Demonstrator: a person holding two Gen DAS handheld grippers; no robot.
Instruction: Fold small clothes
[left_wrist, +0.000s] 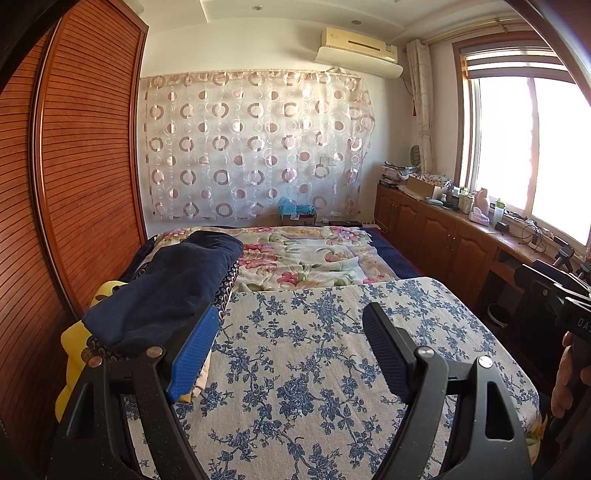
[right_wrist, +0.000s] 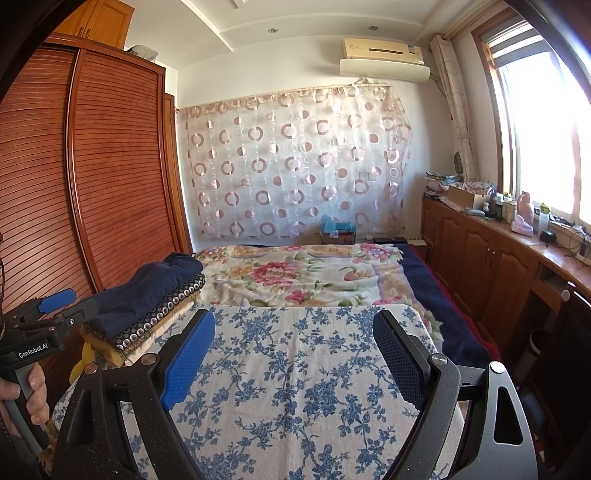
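Note:
A stack of folded clothes lies at the left edge of the blue-flowered cloth (left_wrist: 314, 350) (right_wrist: 295, 369). A dark navy garment (left_wrist: 166, 291) (right_wrist: 147, 291) is on top, with a dotted dark piece (right_wrist: 162, 314) and a yellow piece (left_wrist: 74, 354) under it. My left gripper (left_wrist: 288, 350) is open and empty, its left finger just beside the stack. My right gripper (right_wrist: 295, 354) is open and empty above the flowered cloth. The left gripper also shows at the left edge of the right wrist view (right_wrist: 55, 306).
A pink-flowered quilt (left_wrist: 314, 254) (right_wrist: 295, 273) covers the far half of the bed. A slatted wooden wardrobe (left_wrist: 74, 166) stands close on the left. Wooden cabinets (right_wrist: 480, 258) with clutter run along the right under the window.

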